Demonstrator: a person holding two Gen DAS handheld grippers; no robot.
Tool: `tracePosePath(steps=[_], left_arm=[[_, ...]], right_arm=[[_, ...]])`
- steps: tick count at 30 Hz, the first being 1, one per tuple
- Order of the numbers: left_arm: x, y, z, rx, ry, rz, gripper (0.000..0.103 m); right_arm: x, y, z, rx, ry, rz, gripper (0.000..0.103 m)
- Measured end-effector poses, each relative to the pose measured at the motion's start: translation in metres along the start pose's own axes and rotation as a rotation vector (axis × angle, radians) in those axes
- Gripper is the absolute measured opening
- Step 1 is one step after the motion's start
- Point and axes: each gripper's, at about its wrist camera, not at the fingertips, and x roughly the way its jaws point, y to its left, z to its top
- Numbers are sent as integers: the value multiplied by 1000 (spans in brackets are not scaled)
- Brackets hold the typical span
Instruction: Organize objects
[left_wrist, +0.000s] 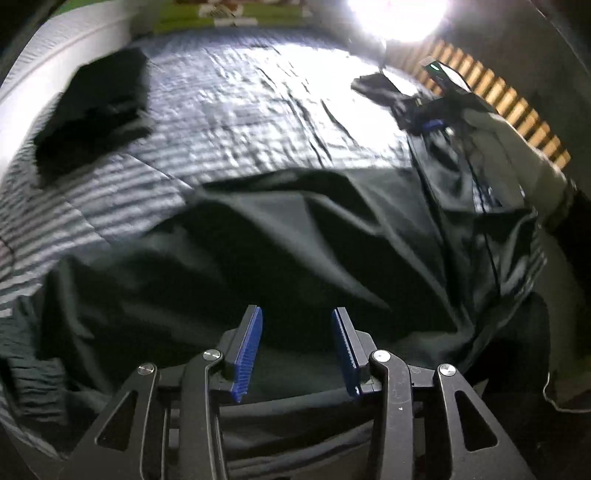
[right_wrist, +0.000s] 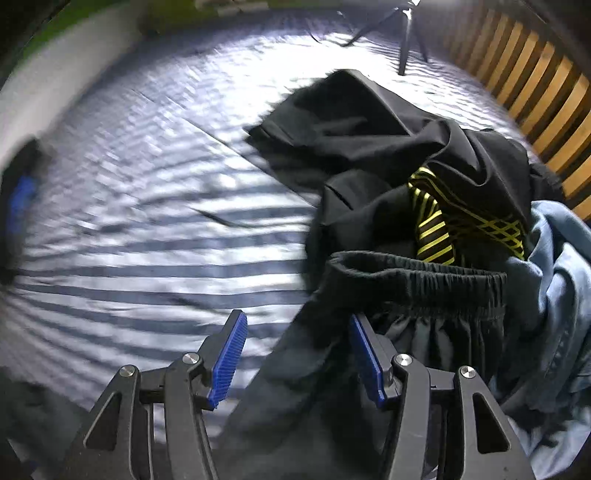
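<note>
Left gripper (left_wrist: 296, 334): jaws apart, blue pads clear – nothing pinched; dark green-black cloth (left_wrist: 258, 236) spread directly beneath and ahead of the tips.
Right gripper (right_wrist: 297, 341): jaws apart w/ nothing clamped; edge of a black garment lies between the pads, nearer the right-hand pad – contact there can't be told.
Clothes pile (right_wrist: 424, 166): ahead and to the right of the right gripper; black items heaped, elastic waistband (right_wrist: 417, 269) just beyond the right pad, black-and-yellow striped piece (right_wrist: 436, 225) tucked behind it.
Light blue garment (right_wrist: 557, 277): far right of the right gripper, against the pile.
Folded black item (left_wrist: 92, 110): well ahead-left of the left gripper, alone on the striped bedspread (left_wrist: 240, 110).
Striped bedspread: under everything, bare to the left of the right gripper.
Wooden slats (right_wrist: 535, 85): far ahead-right, past the pile.
Tripod (right_wrist: 404, 37): far ahead on the bedspread, beyond the pile.
</note>
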Motion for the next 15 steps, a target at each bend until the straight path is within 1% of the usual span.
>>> tracePosePath(steps=[1, 2, 3, 4, 5, 6, 7, 8, 9, 11, 13, 15], left_arm=[[7, -4, -4, 10, 18, -9, 43], [13, -7, -7, 22, 33, -12, 43], [20, -11, -11, 39, 48, -13, 43], [23, -12, -14, 48, 56, -15, 42], [27, -13, -16, 54, 67, -18, 43], [31, -14, -19, 53, 78, -21, 43], [33, -15, -22, 52, 82, -24, 42], [35, -16, -26, 56, 89, -26, 43], [37, -16, -29, 59, 93, -24, 42], [41, -15, -36, 60, 108, -17, 42], [42, -14, -43, 53, 114, -19, 42], [41, -13, -46, 56, 112, -14, 42]], right_arm=[[7, 1, -1, -8, 14, -22, 53], [10, -1, -3, -5, 18, -16, 52], [8, -6, -8, 9, 6, 21, 51], [5, -11, -11, 17, -2, 41, 39], [0, -19, -15, 22, -6, 53, 18], [-5, -27, -20, 29, -8, 74, 9], [-10, -35, -24, 43, -12, 94, 3], [-20, -45, -29, 69, -29, 116, 1], [-36, -59, -38, 98, -67, 146, 0], [-69, -80, -55, 138, -140, 179, 0], [-107, -104, -79, 182, -217, 229, 0], [-137, -127, -103, 202, -269, 264, 0]])
